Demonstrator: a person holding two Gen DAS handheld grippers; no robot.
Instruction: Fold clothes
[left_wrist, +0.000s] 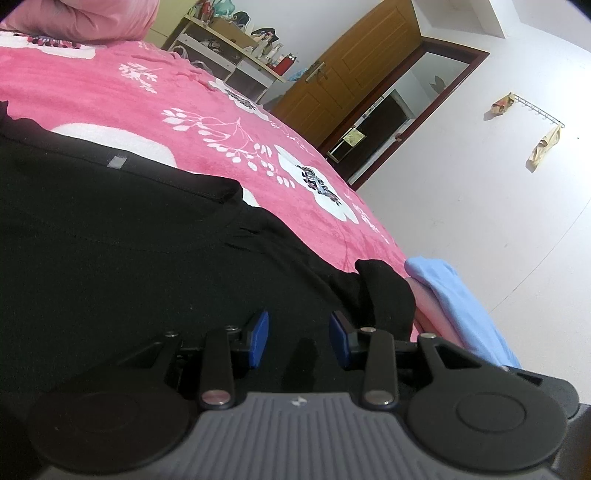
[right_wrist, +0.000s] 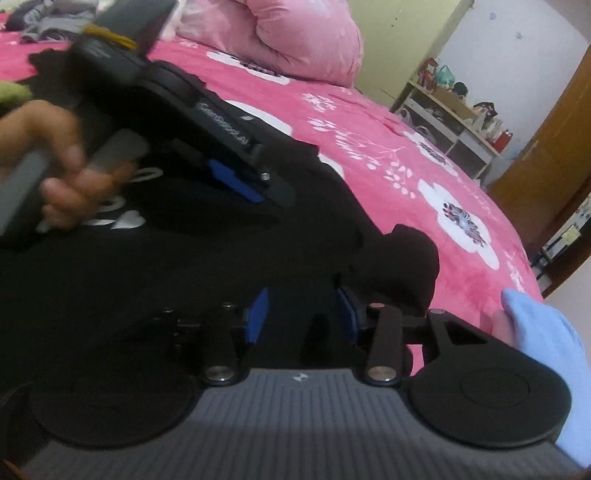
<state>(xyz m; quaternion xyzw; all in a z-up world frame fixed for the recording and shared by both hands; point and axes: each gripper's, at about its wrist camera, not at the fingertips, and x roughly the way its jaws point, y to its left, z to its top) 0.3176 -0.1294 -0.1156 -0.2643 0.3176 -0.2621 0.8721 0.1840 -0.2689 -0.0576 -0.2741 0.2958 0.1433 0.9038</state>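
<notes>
Left gripper: jaws parted, empty, low over black garment.
Right gripper: jaws parted, empty.
Bedspread: pink, floral.

A bed covered by a fuzzy hot-pink blanket printed with white flowers and leafy sprigs carries everything. A black knit garment lies spread flat on it, one bunched end near the edge. Just beside that end, a folded light-blue cloth rests at the blanket's corner. A puffy pale-pink quilt sits heaped at the far end, and a pile of grey clothes lies well apart.
</notes>
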